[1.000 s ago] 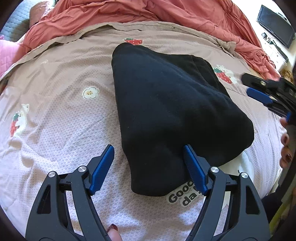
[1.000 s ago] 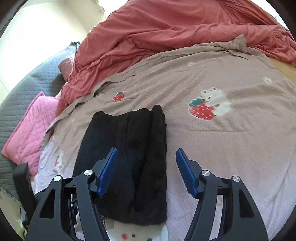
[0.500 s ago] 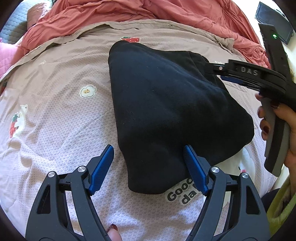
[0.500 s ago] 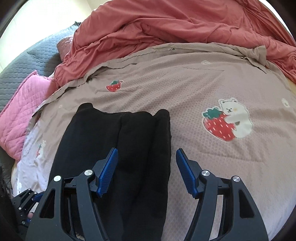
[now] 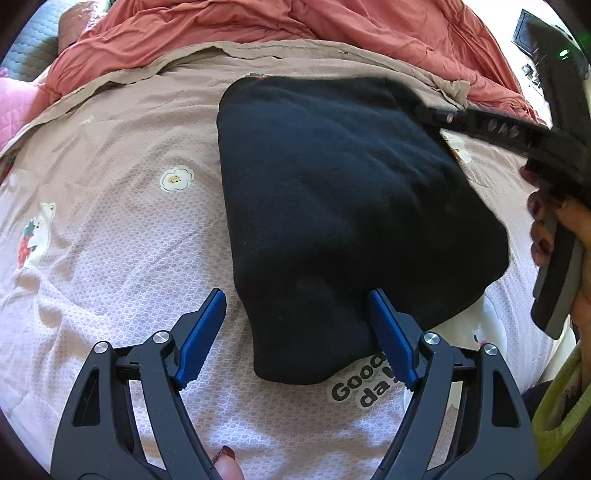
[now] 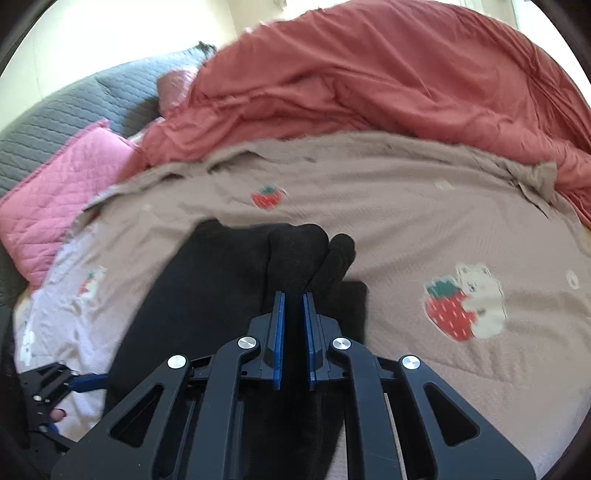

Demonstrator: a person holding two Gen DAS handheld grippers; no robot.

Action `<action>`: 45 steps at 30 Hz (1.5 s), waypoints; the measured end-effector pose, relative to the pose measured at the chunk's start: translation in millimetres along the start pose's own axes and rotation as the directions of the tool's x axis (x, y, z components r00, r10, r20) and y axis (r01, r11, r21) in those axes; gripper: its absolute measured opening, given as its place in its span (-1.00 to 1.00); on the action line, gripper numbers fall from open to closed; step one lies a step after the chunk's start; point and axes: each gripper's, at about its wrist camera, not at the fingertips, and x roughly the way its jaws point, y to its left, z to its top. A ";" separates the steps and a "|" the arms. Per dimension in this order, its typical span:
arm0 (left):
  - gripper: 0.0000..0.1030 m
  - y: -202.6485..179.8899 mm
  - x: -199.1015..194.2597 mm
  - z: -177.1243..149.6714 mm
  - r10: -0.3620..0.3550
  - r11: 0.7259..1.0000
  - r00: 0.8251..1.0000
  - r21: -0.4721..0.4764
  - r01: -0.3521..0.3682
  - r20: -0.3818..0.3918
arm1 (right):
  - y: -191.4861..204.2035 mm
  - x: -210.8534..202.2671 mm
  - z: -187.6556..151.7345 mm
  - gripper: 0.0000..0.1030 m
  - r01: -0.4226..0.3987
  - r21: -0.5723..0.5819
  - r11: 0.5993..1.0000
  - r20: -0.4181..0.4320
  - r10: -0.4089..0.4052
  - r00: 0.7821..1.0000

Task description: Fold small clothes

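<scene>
A folded black fleece garment (image 5: 343, 206) lies on the patterned bedspread (image 5: 110, 236). My left gripper (image 5: 295, 306) is open, its blue pads on either side of the garment's near corner, just above it. My right gripper (image 6: 293, 306) is shut on a fold of the black garment (image 6: 295, 254) at its far right edge, and the cloth bunches up between the blue pads. The right gripper also shows in the left wrist view (image 5: 480, 123) at the garment's far right side, held by a hand.
A rumpled red duvet (image 6: 388, 81) is heaped across the back of the bed. A pink quilted pillow (image 6: 55, 195) and a grey quilt (image 6: 74, 99) lie at the left. A dark screen (image 5: 524, 33) stands at the far right.
My right gripper has moved down onto the garment's right edge and closed on a fold. My left gripper stays open at the near corner, almost unmoved.
</scene>
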 end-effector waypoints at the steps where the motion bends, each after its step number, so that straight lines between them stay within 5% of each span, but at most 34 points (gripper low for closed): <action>1: 0.39 -0.1 0.9 -0.3 -0.001 1.000 1.000 -0.001 0.001 -0.001 | -3.2 5.3 -2.4 -0.83 0.008 0.014 1.000 -0.019 -0.007 1.000; 7: 0.44 3.3 5.2 -1.8 -0.009 1.000 1.000 -0.013 0.009 -0.009 | -9.4 21.9 -12.7 -0.76 0.040 0.029 0.999 -0.060 -0.038 0.997; 11: 0.44 3.4 1.8 -1.6 -0.005 1.000 1.000 -0.013 0.005 -0.006 | -15.2 18.2 -12.6 -0.29 0.045 0.060 0.997 -0.067 -0.041 0.997; 21: 0.44 -2.6 -37.4 10.3 -0.051 0.999 0.992 -0.006 0.052 0.119 | -4.1 -57.9 -18.1 -0.28 -0.003 -0.032 0.999 -0.023 0.003 1.000; 25: 0.44 -16.3 -27.0 11.6 -0.055 0.998 0.994 0.034 0.051 0.099 | -7.1 -61.3 -35.0 -0.28 0.076 -0.008 0.997 -0.123 -0.076 0.990; 31: 0.53 -37.2 -6.2 4.0 0.043 0.987 0.996 0.151 -0.054 0.073 | -9.4 -30.8 -61.5 -0.28 0.052 0.063 0.997 -0.307 -0.030 0.951; 36: 0.53 -35.1 -5.4 1.4 0.048 0.984 0.996 0.170 -0.059 0.071 | 3.1 -29.4 -72.5 -0.71 0.060 -0.046 0.997 -0.349 -0.072 0.934; 43: 0.53 -33.1 -6.5 0.5 0.036 0.986 0.997 0.158 -0.047 0.069 | -6.3 -46.4 -83.6 -0.71 0.086 -0.022 0.996 -0.328 -0.089 0.941; 44: 0.53 -32.9 -6.6 0.8 0.037 0.986 0.997 0.157 -0.047 0.070 | -6.9 -47.4 -84.5 -0.86 0.112 -0.032 0.993 -0.333 -0.116 0.936; 45: 0.53 -31.9 -6.0 1.3 0.042 0.987 0.997 0.154 -0.052 0.068 | -10.6 -45.5 -87.8 -0.93 0.216 -0.082 0.973 -0.357 -0.231 0.905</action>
